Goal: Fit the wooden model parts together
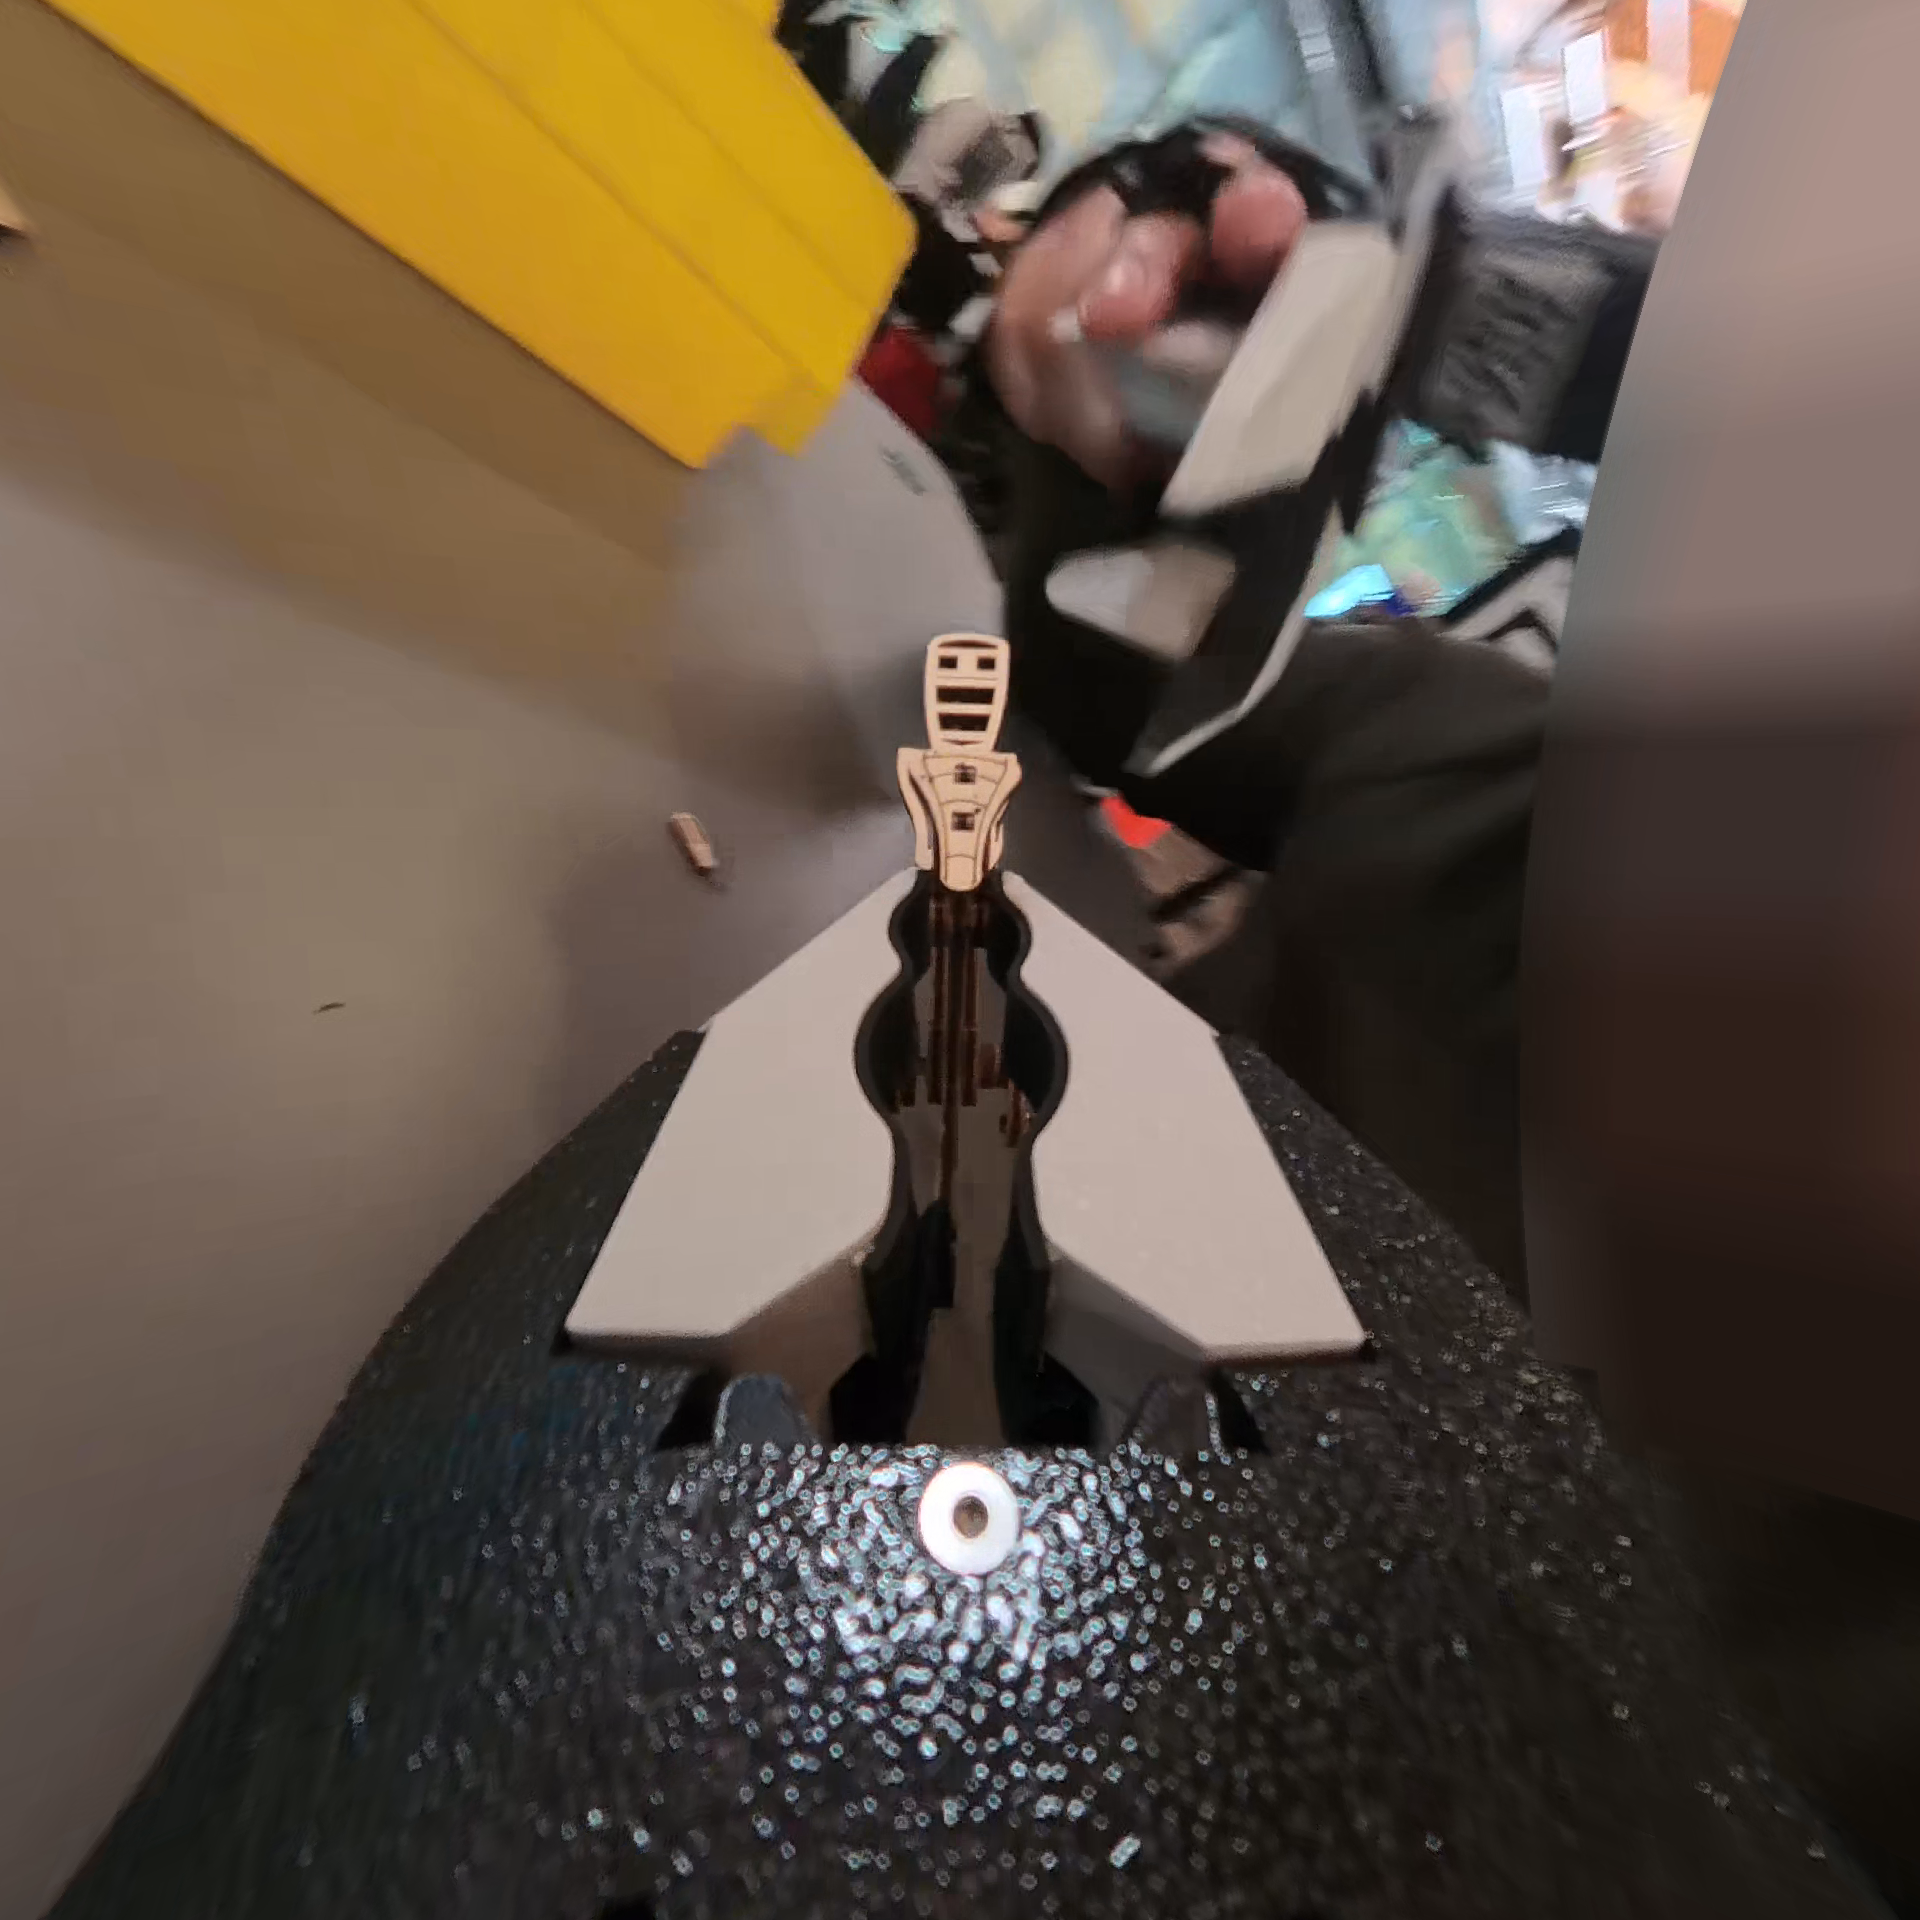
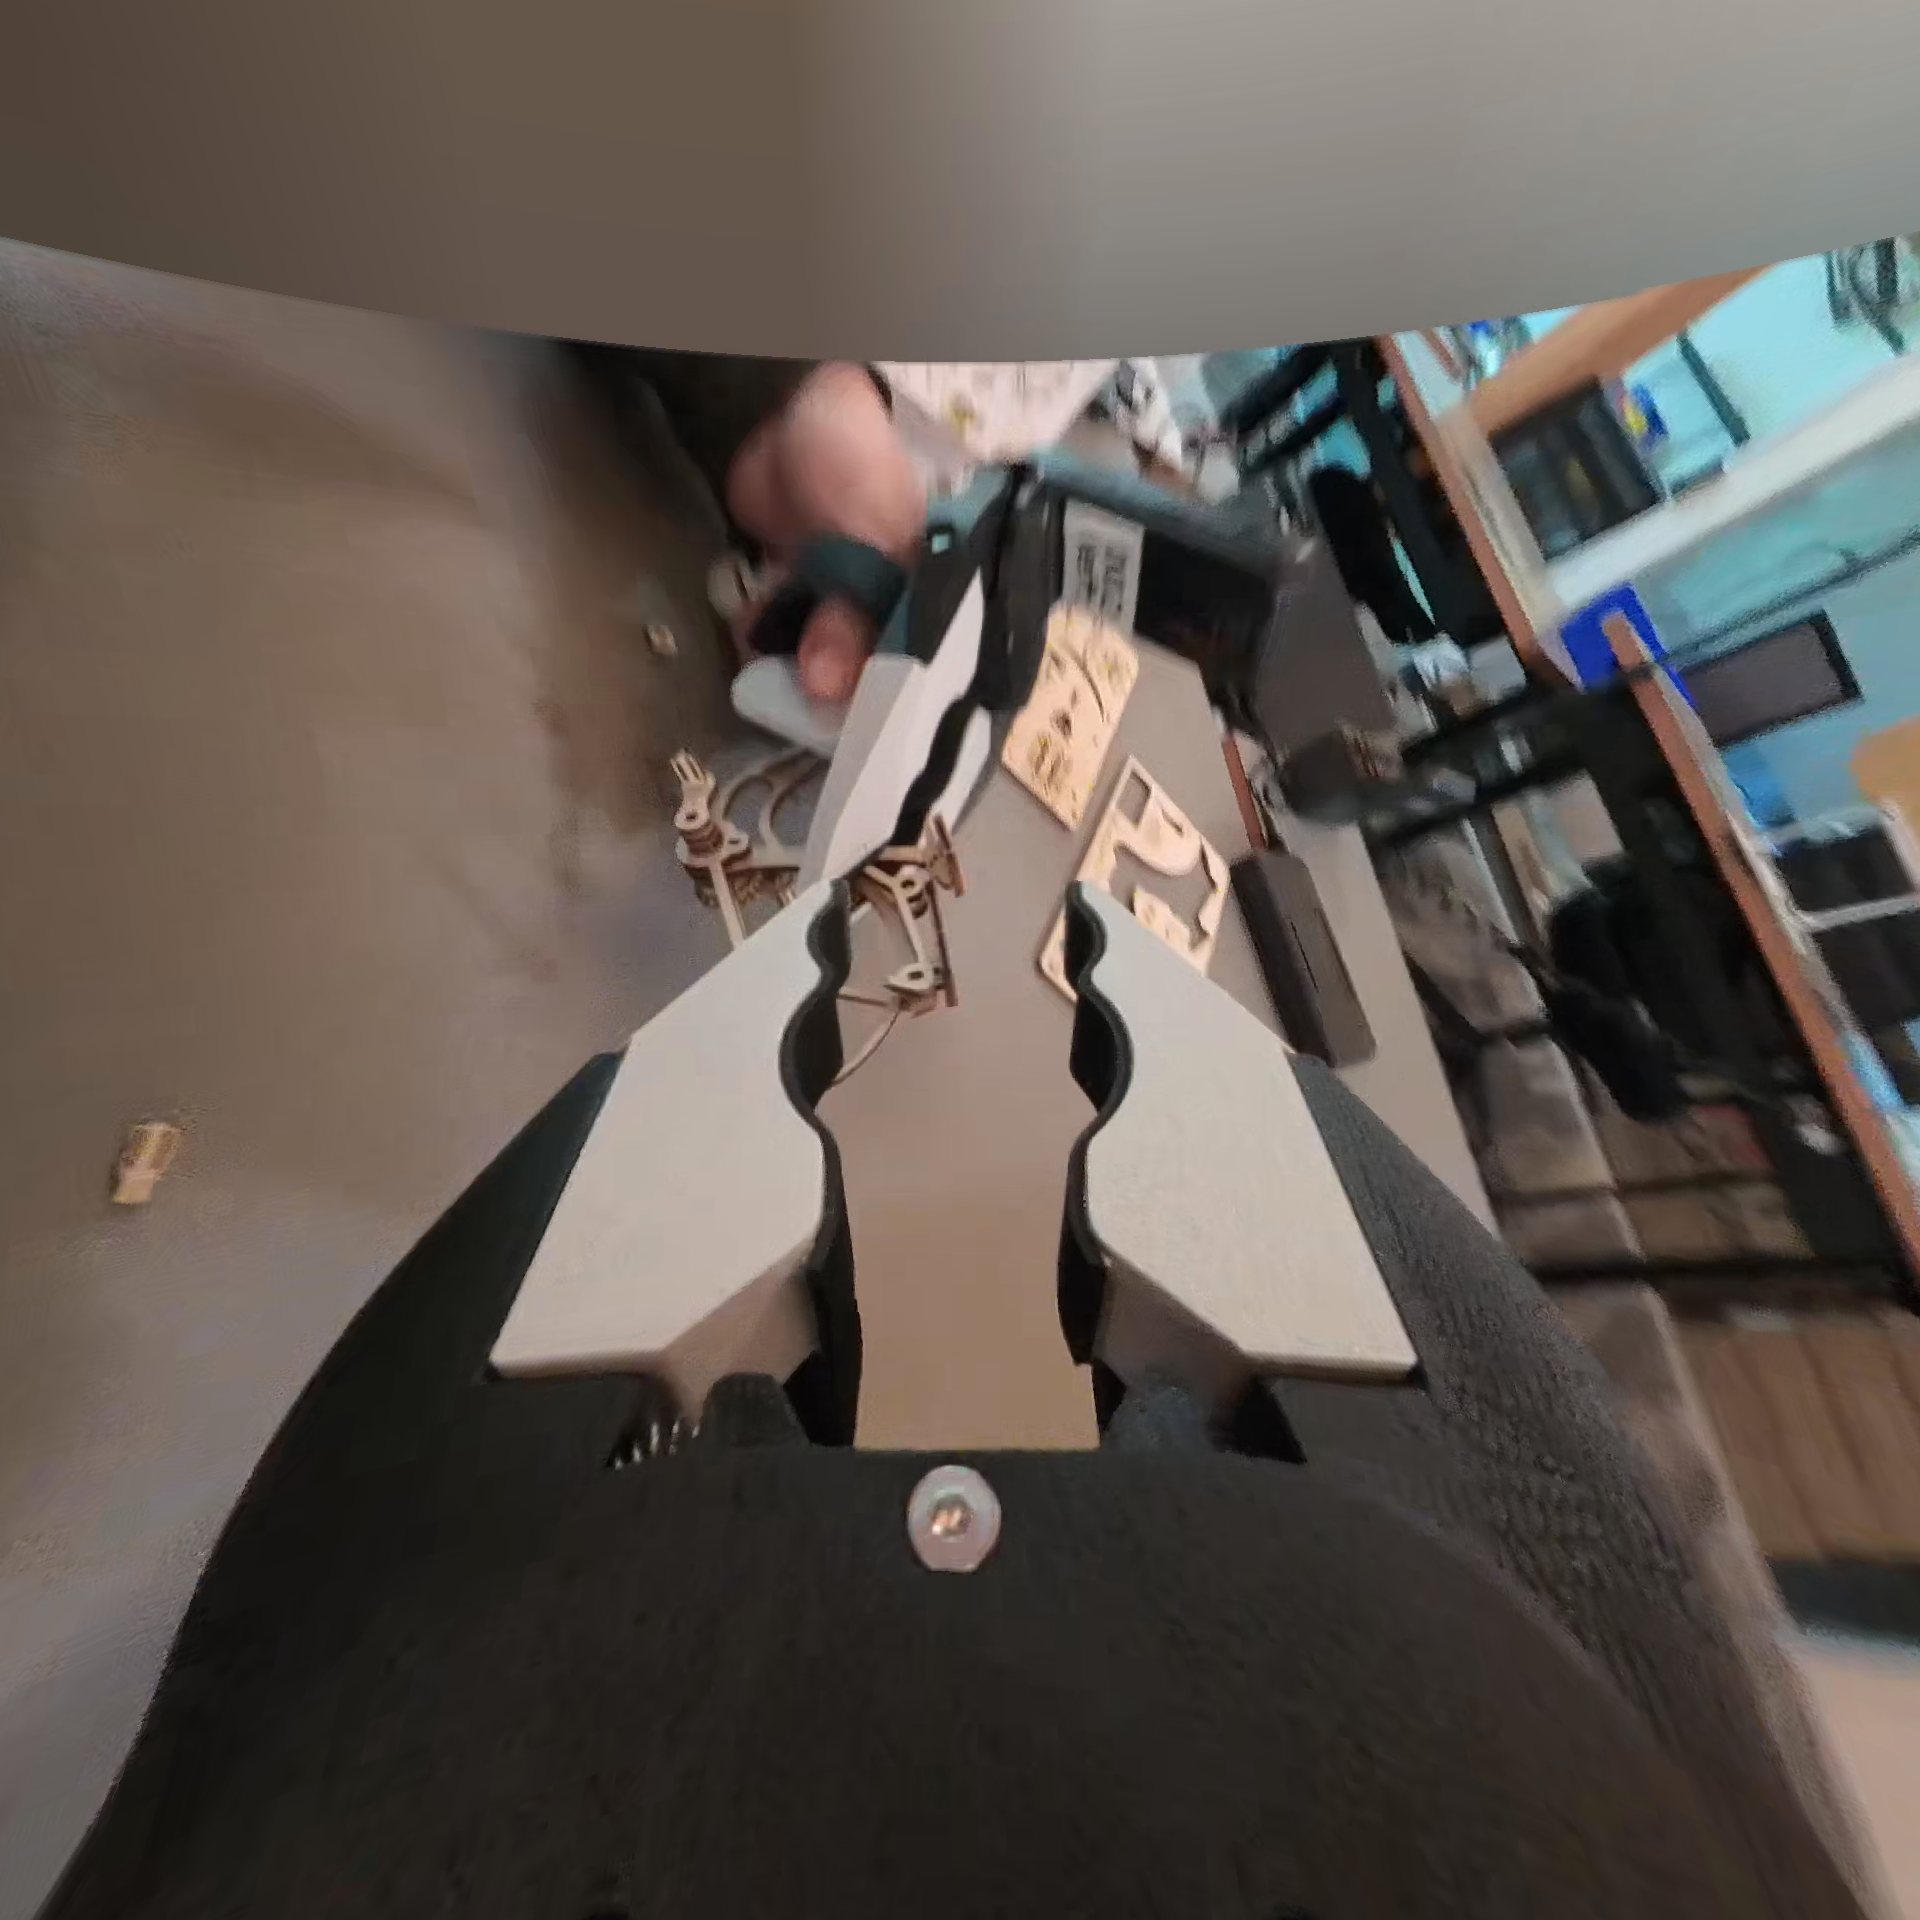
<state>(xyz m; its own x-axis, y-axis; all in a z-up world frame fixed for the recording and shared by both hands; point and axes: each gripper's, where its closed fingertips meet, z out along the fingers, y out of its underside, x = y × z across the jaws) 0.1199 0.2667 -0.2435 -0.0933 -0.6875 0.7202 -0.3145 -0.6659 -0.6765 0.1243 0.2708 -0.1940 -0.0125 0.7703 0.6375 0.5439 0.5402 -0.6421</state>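
My left gripper point(image 1: 961, 883) is shut on a small wooden model assembly point(image 1: 961, 769); its slotted end sticks out past the fingertips above the grey table. My right gripper point(image 2: 956, 904) is open and empty. Just beyond its tips, the left gripper point(image 2: 883, 852) shows in the right wrist view, holding the wooden assembly point(image 2: 909, 935) over the table. The right gripper point(image 1: 1278, 436), held by a hand, shows blurred at the upper right of the left wrist view.
A yellow bin point(image 1: 540, 208) stands at the table's far left. A small wooden peg point(image 1: 694, 840) lies on the table. Wooden part sheets point(image 2: 1081, 727) point(image 2: 1153, 883), a partly built wooden model point(image 2: 727, 831), another loose peg point(image 2: 145, 1158) and shelves point(image 2: 1662, 727) beyond the table edge. Across from one pair of fingers to the other is roughly 6 cm.
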